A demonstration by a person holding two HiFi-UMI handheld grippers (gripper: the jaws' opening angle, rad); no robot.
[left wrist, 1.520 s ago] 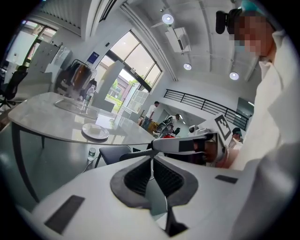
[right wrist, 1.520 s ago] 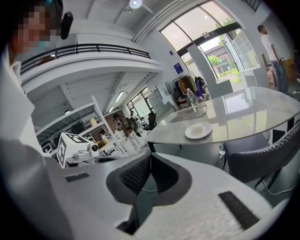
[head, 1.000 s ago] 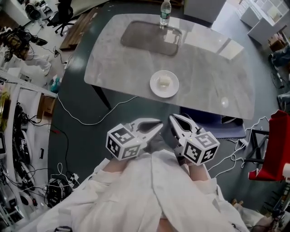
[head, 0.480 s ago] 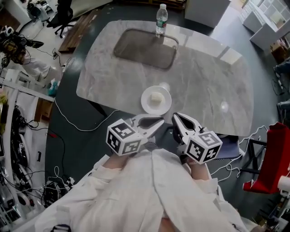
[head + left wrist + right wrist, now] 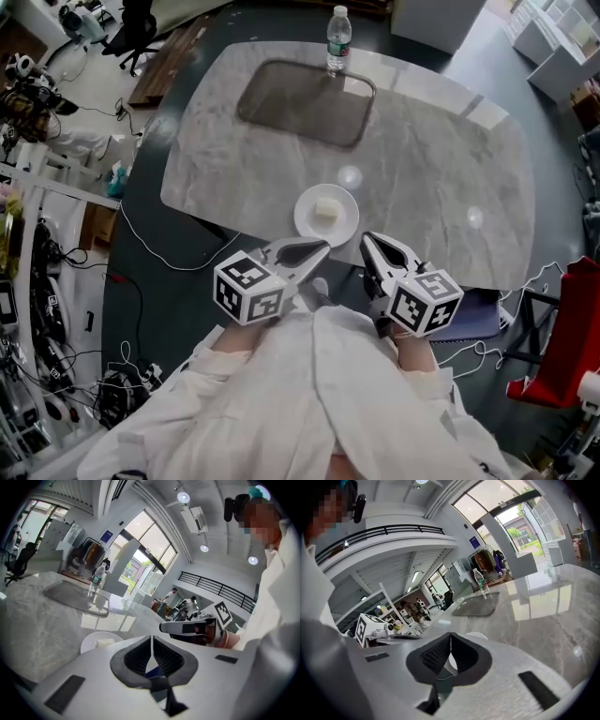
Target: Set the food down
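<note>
White plate (image 5: 343,228) at frame centre already carries the food (image 5: 325,210), likely why left gripper (image 5: 322,249) and right gripper (image 5: 368,242) hover below it, jaws pressed together, empty.

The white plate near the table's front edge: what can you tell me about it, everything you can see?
The plate is round, white and smooth-looking, perhaps ceramic, with a shallow raised rim. It lies flat on the grey marble-look table, close to the edge nearest the person. One small pale block of food sits near its middle. Nothing else touches it.
</note>
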